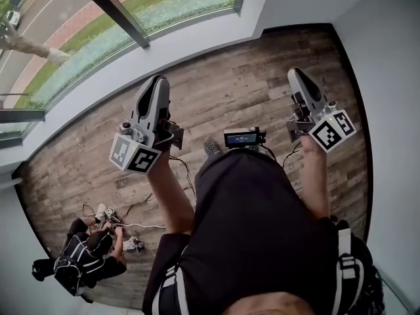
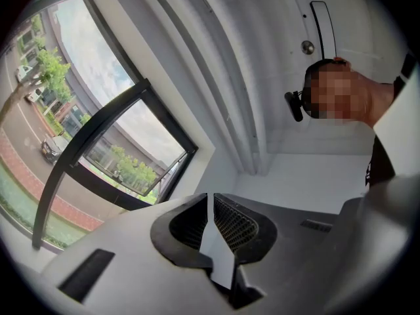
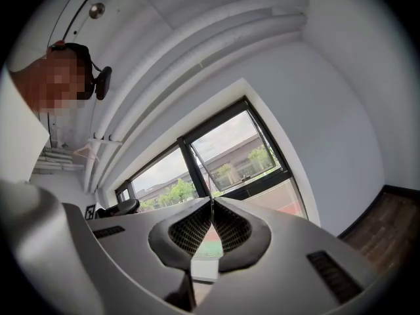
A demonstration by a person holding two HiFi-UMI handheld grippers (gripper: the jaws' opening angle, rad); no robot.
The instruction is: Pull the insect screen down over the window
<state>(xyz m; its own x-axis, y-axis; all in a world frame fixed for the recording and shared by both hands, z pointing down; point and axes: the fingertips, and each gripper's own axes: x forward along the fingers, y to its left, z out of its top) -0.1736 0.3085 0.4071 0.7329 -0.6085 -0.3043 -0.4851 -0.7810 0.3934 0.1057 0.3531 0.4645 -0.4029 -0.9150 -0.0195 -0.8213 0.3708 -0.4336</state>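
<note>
Wood floor [image 1: 262,77], window [image 1: 79,31] at upper left; insect screen nowhere visible.
Head view: left hand-held gripper [image 1: 156,83] and right hand-held gripper [image 1: 296,76] short of the window. Left gripper view: jaws pressed together, empty. Right gripper view: same; best locate the insect screen before opening.

My left claw [image 1: 156,81] and right claw [image 1: 296,75] are grey with black-and-white squares. The floor [image 1: 249,77] is brown wood-grain and the window frame [image 1: 123,15] is black.

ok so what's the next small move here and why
Probably carry both claws forward to the black-framed window: the left claw and right claw are shut on nothing and hang short of it, so neither can reach a screen from here.
</note>
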